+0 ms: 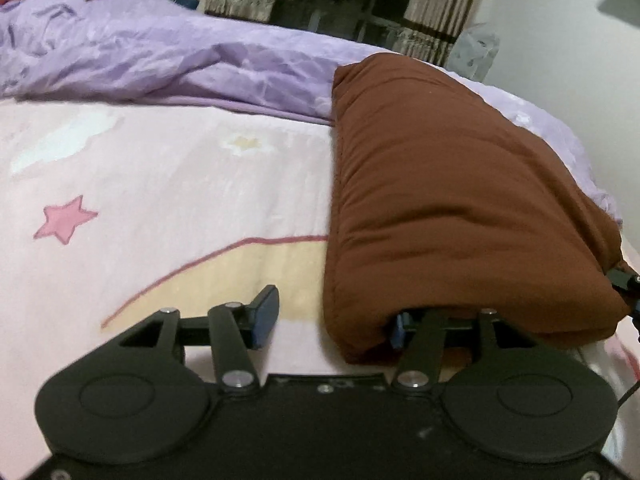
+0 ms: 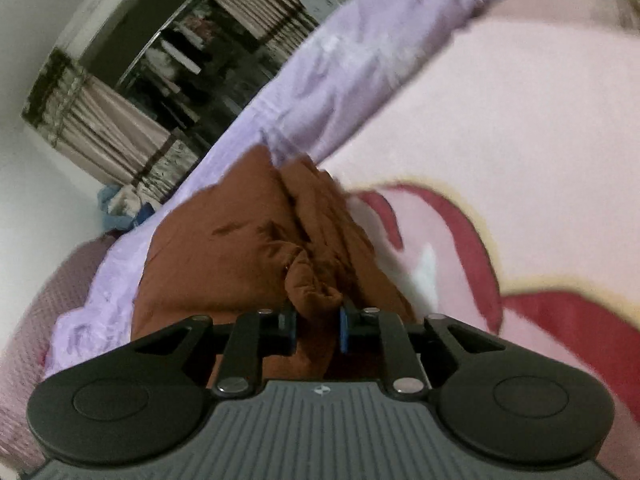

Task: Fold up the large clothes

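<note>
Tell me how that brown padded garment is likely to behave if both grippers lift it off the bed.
The brown padded garment looks puffy and quilted, so probably light for its bulk. It bunches between the right gripper fingers, so it is likely floppy and would sag where unsupported. The left gripper stands wide open with only one finger under the edge, so that side may slip free.

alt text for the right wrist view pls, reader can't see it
The right gripper pinches a bunched fold of a puffy brown garment lying on a pink patterned bedsheet. A lilac duvet lies behind it, with a curtained wardrobe beyond.
</note>
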A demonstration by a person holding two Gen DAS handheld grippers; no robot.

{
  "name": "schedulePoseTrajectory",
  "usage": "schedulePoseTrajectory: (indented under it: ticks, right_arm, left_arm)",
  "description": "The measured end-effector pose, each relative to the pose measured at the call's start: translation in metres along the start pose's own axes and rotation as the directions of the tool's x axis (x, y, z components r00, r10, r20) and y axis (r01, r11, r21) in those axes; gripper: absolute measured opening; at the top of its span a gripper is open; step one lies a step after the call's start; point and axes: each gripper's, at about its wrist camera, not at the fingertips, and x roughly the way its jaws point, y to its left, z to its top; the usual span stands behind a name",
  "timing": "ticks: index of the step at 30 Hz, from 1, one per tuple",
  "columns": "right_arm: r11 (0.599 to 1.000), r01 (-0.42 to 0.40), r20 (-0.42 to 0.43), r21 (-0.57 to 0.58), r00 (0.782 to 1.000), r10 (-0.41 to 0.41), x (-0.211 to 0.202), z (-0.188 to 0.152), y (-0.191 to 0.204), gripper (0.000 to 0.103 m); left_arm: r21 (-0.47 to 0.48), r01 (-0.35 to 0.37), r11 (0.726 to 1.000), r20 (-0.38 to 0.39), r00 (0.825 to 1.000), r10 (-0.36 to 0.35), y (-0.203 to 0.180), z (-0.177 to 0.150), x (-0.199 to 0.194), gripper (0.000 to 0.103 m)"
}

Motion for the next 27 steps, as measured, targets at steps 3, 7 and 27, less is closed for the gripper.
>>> schedulePoseTrajectory:
  ticks: [3,7,27]
  right_arm:
    - [1.000,-0.004,-0.006,-0.001,1.000,0.004,-0.003,0.001,-0.001,0.026]
    - [0.996,0.037,0.003,-0.082,0.999,-0.037,-0.018,0.008,0.015,0.040]
    - [0.831,0.246,0.125,-0.499,0.969,-0.212,-0.003,-0.019,0.093,0.031]
  left_arm:
    - [0.001,0.032,0.999,-0.035,0.999,-0.032,0.003,0.006,-0.004,0.058]
    - [0.048,0.072,0.996,-0.052,0.996,-0.070,0.006,0.015,-0.030,0.057]
    - [0.165,0.211,0.963,-0.036,0.977,-0.208,-0.064,0.048,-0.014,0.066]
